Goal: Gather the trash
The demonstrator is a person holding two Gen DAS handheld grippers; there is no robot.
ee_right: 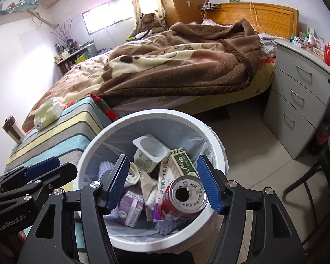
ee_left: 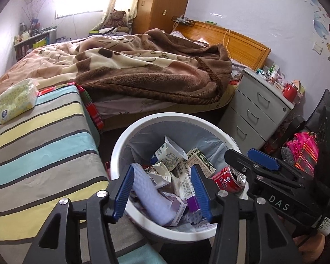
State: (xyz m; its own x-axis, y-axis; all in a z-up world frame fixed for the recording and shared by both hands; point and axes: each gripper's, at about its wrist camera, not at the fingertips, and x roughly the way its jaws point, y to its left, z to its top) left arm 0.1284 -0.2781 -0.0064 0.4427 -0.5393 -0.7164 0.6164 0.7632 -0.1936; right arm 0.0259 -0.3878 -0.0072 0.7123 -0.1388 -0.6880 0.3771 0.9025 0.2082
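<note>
Both grippers were tipped steeply down over the white bin [ee_right: 217, 145], which stood on the floor between the striped bench [ee_left: 39, 136] and the grey drawer unit [ee_left: 255, 114]. The left gripper [ee_left: 164, 192] hung over the bin's near rim, its blue pads parted, with a pale ribbed pad [ee_left: 147, 195] and a purple carton [ee_left: 192, 204] lying loose between them, neither pressed. The right gripper [ee_right: 162, 183] hovered just beside it, jaws spread wide; the red can [ee_right: 183, 199] lay on the heap inside the bin beneath them, apart from both pads. Cartons and a yoghurt cup [ee_right: 150, 147] filled the bin. The bench edge touched the bin's left side; bare floor tiles [ee_right: 253, 160] lay open to the right, towards the drawers.
</note>
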